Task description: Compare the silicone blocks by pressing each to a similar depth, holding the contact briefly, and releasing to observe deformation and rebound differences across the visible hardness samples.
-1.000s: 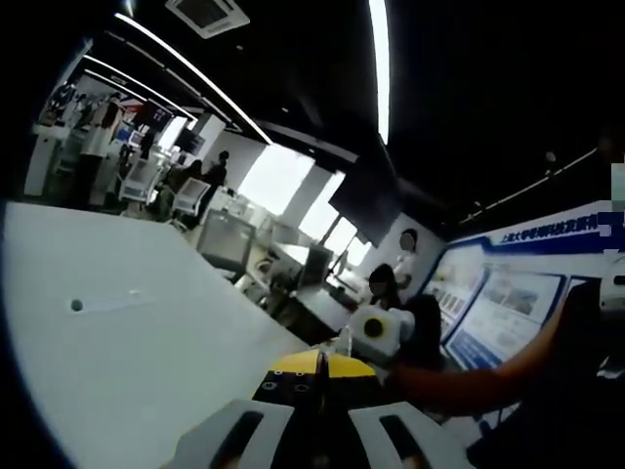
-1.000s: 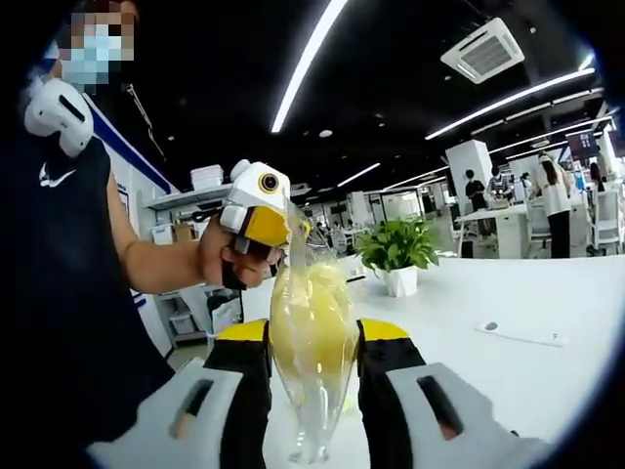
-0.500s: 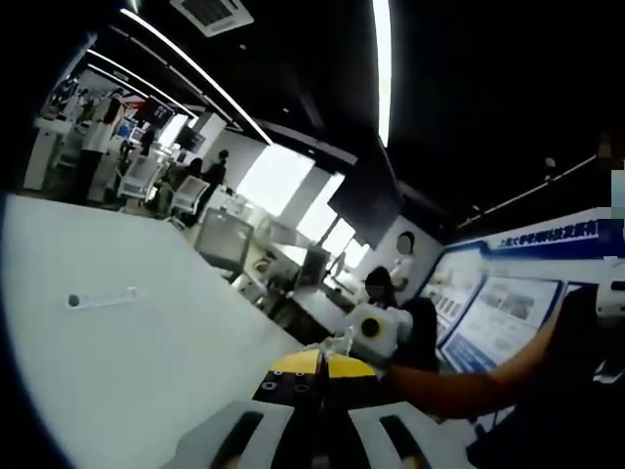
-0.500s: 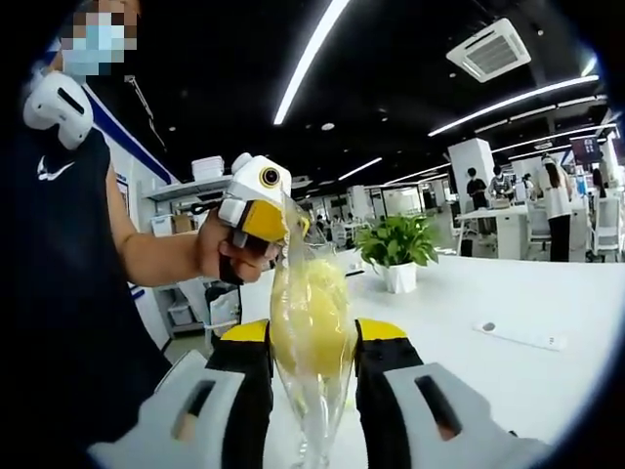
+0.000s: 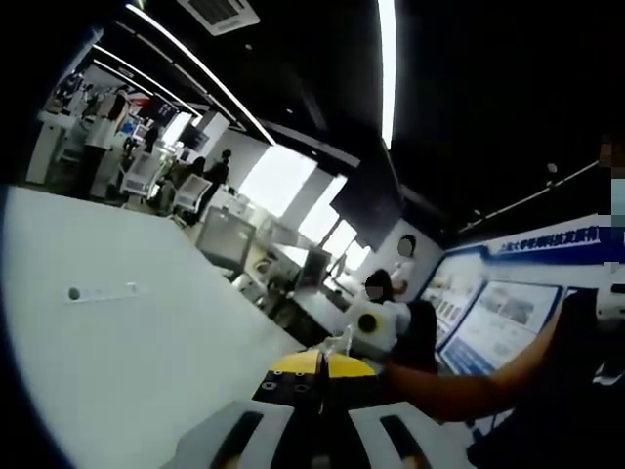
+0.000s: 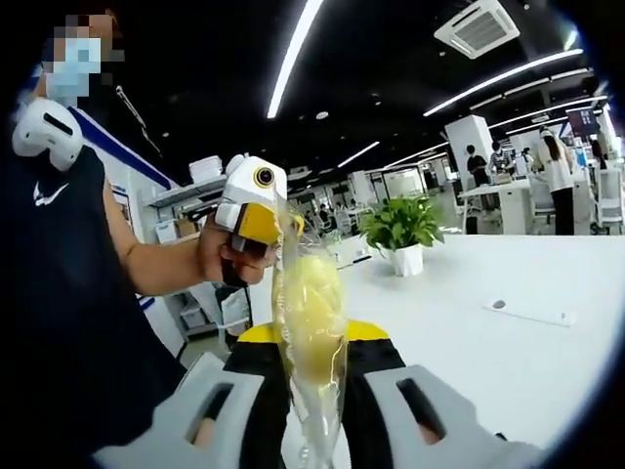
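A soft yellow silicone block (image 6: pixel 311 322) sits inside a clear plastic bag (image 6: pixel 315 425), held up in the air. My right gripper (image 6: pixel 312 340) is shut on the bag, its jaws squeezing the block from both sides. In the right gripper view my left gripper (image 6: pixel 256 210), held in a person's hand, pinches the bag's top edge. In the left gripper view my left gripper (image 5: pixel 320 365) has its jaws together on a thin edge of the bag. My right gripper (image 5: pixel 374 325) shows just beyond them.
A white table (image 6: pixel 488 352) spreads out below, with a small flat strip (image 6: pixel 532 313) and a potted plant (image 6: pixel 400 230) on it. The person (image 6: pixel 68 322) stands close on the left. Desks and people fill the office behind.
My right gripper's jaws have come closer together, and the yellow block between them looks narrower. Both views have shifted slightly.
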Action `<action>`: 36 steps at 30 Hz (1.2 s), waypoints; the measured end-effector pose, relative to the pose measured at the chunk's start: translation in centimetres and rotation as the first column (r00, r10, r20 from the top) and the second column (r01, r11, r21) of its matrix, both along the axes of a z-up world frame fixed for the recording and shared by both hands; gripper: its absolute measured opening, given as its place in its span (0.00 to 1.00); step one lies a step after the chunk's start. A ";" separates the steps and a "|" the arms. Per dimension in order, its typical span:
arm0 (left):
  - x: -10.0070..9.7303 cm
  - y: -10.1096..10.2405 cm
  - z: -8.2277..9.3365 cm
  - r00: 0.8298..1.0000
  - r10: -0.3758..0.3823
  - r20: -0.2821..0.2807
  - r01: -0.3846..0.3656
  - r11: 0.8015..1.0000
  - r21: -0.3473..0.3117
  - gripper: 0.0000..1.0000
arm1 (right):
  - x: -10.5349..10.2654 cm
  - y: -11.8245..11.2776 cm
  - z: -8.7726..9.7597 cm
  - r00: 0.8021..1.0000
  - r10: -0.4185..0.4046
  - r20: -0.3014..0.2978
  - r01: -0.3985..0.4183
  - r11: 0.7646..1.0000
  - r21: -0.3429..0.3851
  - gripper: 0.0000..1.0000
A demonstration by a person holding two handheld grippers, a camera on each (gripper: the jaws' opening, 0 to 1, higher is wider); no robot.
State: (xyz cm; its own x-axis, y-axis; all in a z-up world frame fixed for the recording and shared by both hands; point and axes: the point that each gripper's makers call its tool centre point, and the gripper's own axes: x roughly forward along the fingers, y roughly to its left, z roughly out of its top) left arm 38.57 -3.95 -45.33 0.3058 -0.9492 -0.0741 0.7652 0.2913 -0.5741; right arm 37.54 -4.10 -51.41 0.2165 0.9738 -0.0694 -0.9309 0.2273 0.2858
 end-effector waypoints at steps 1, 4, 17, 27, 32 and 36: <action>0.0 0.0 0.0 1.000 0.001 0.000 -0.001 1.000 -0.002 0.00 | 0.0 0.0 0.1 1.000 -0.007 -0.006 0.007 1.000 0.001 0.11; 0.0 0.0 0.2 1.000 0.000 -0.003 0.000 1.000 -0.007 0.00 | -0.1 0.1 0.3 1.000 -0.009 -0.006 0.009 1.000 -0.002 0.09; 0.0 0.4 0.5 0.999 0.006 0.042 -0.007 1.000 0.020 0.00 | -0.1 0.4 0.6 0.998 0.002 -0.065 -0.004 0.999 -0.033 0.02; 0.2 0.5 0.2 0.999 0.015 0.052 -0.017 0.999 0.035 0.00 | -0.4 0.4 0.4 0.996 0.021 -0.088 -0.026 0.998 -0.058 0.01; 0.3 0.5 0.3 0.999 0.017 0.050 -0.018 0.999 0.027 0.00 | -0.4 0.3 0.4 0.995 0.025 -0.092 -0.031 0.998 -0.064 0.01; 0.3 0.4 0.3 0.997 0.016 0.078 -0.018 0.999 0.033 0.00 | -0.3 0.2 0.4 0.995 0.021 -0.097 -0.027 0.997 -0.066 0.01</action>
